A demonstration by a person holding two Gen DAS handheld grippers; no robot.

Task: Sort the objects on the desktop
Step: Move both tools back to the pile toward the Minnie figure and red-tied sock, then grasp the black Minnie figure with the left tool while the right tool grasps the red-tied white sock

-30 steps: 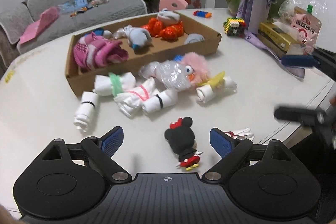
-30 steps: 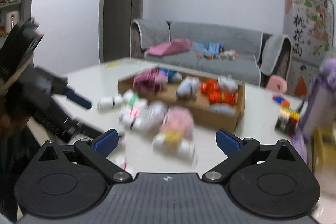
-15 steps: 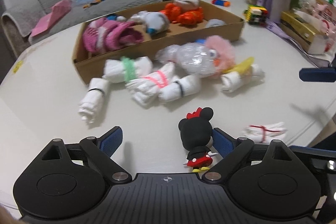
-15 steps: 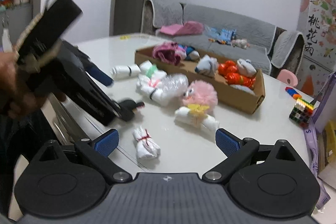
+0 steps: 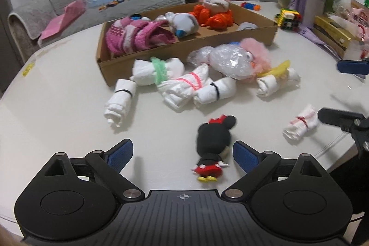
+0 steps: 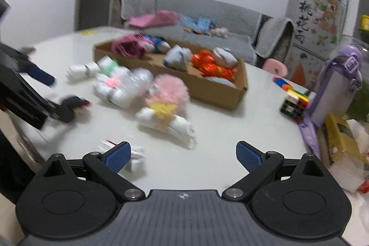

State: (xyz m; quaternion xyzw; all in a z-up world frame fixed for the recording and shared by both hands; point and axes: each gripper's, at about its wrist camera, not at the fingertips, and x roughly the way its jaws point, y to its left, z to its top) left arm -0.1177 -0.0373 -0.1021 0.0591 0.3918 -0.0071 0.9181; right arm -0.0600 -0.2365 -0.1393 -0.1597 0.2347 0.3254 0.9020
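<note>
Landmark: the long shallow brown cardboard box (image 5: pixel 184 47) near the middle of the white round table (image 5: pixel 57 112), everything below is placed relative to it.

Already in the box: a pink-and-white knitted sock bundle (image 5: pixel 136 37) at its left end, a grey-white soft toy (image 5: pixel 184 23) mid-box, and an orange crinkly bundle (image 5: pixel 214 16) with another grey-white toy on top toward the right end. So I'd say sorting is started, not close to done.

Still outside, right against the box's front wall: white rolled cloth with a green band (image 5: pixel 156 72), a white roll with a pink band (image 5: pixel 184 87), two white rolls with black bands (image 5: pixel 120 96), a clear plastic bag (image 5: pixel 230 60) over a pink fluffy toy (image 5: pixel 257 54), and a white roll tied in yellow (image 5: pixel 276 82).

Further out from the box, near the table's front edge: the small black mouse figurine with a red bow and red skirt (image 5: pixel 213 145), plus a small white roll with a red band (image 5: pixel 299 125).

Left gripper (image 5: pixel 183 155): tongs spread wide, nothing pinched; the figurine stands between the blue pads, closer to the right one, maybe touching, can't tell.

Right gripper (image 6: pixel 183 157): also spread wide and empty, hovering just past the red-banded roll; that view is blurry.

Left to do: pretty much all the loose stuff, my guess is the figurine goes first.
</note>
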